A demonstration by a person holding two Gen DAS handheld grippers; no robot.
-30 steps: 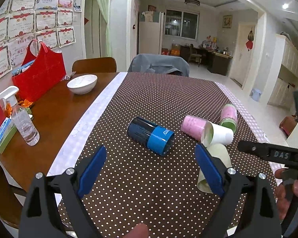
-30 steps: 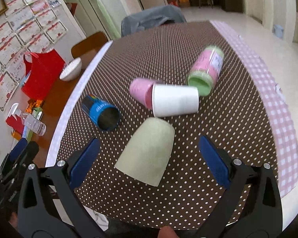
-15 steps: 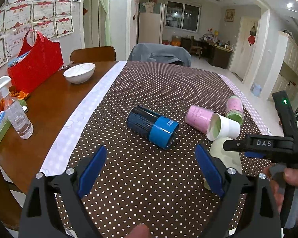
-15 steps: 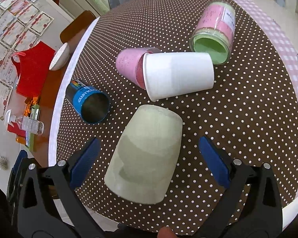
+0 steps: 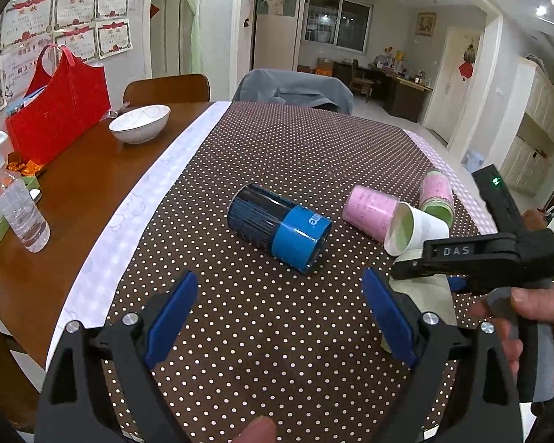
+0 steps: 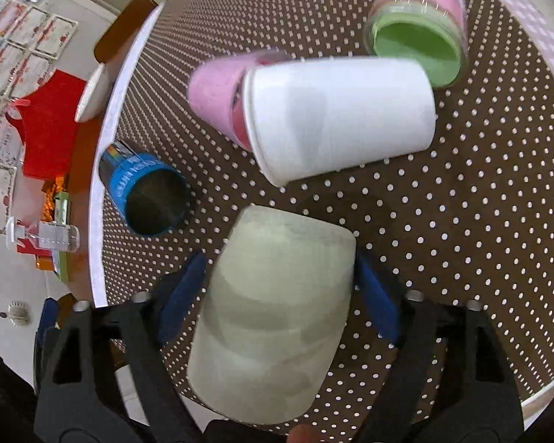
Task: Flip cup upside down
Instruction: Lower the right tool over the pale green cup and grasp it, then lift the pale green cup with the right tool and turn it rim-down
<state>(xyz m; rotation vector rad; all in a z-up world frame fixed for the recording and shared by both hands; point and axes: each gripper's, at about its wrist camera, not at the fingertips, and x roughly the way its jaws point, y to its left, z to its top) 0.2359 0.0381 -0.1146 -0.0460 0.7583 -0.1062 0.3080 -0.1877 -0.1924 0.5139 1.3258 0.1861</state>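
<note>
Right gripper (image 6: 280,288): pale green cup (image 6: 273,313) is straddled, blue pads beside both walls; contact cannot be told.
Left gripper (image 5: 277,317): held spread wide, nothing between.
Cup position: lying at 6 o'clock of the white cup (image 6: 339,118), on the dotted tablecloth (image 6: 461,221).

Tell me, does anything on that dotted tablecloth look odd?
Yes: every cup lies tipped on its side: the blue cup, pink cup, white cup and pale green cup. A green-lidded jar lies toppled too. Nothing spilled.
</note>
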